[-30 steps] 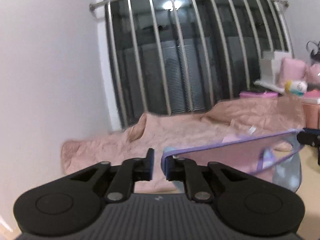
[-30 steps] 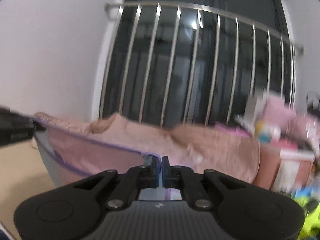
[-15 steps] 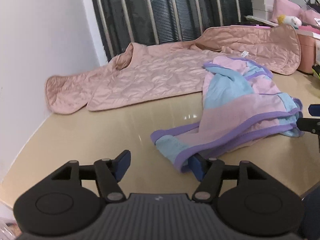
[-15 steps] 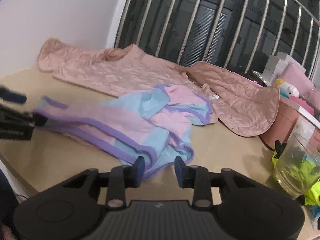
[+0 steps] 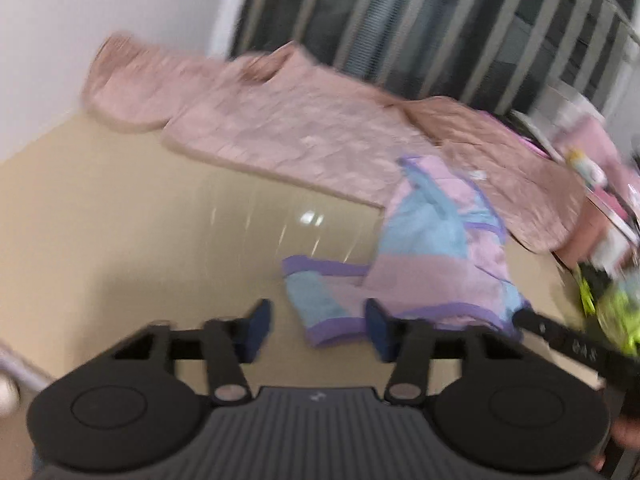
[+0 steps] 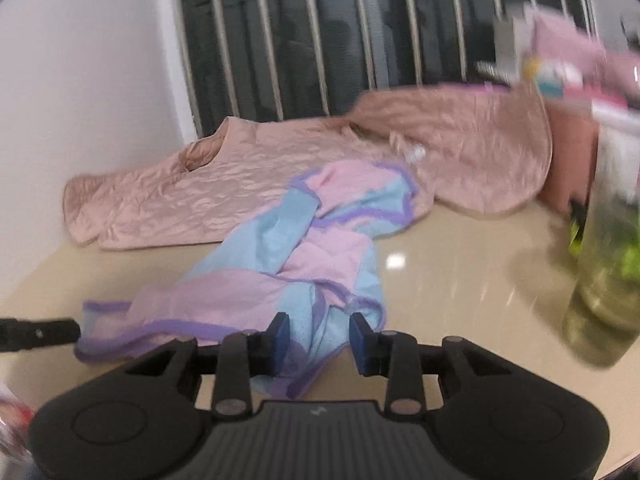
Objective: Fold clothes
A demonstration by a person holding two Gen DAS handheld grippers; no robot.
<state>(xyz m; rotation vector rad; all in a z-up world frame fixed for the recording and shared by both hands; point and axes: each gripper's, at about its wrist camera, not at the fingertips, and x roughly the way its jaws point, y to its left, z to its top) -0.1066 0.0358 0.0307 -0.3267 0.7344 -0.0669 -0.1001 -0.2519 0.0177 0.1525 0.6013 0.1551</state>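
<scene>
A small pink and blue garment with purple trim [image 5: 436,256] lies crumpled on the beige table [image 5: 120,216]; it also shows in the right wrist view [image 6: 280,264]. My left gripper [image 5: 318,330] is open, its jaws either side of the garment's near left corner. My right gripper [image 6: 318,340] is open over the garment's near right edge. Neither holds cloth. The right gripper's arm [image 5: 576,348] shows at the right of the left wrist view, the left gripper's tip [image 6: 36,334] at the left of the right wrist view.
A quilted pink jacket [image 5: 304,136] lies spread along the back of the table below a barred window [image 6: 360,32]. A glass jar with green contents [image 6: 604,280] stands at the right. Pink boxes and clutter [image 6: 572,64] fill the back right corner.
One second ago both grippers held the garment stretched up in the air. They lowered it to the table and opened. The garment now lies loose and both views have tilted.
</scene>
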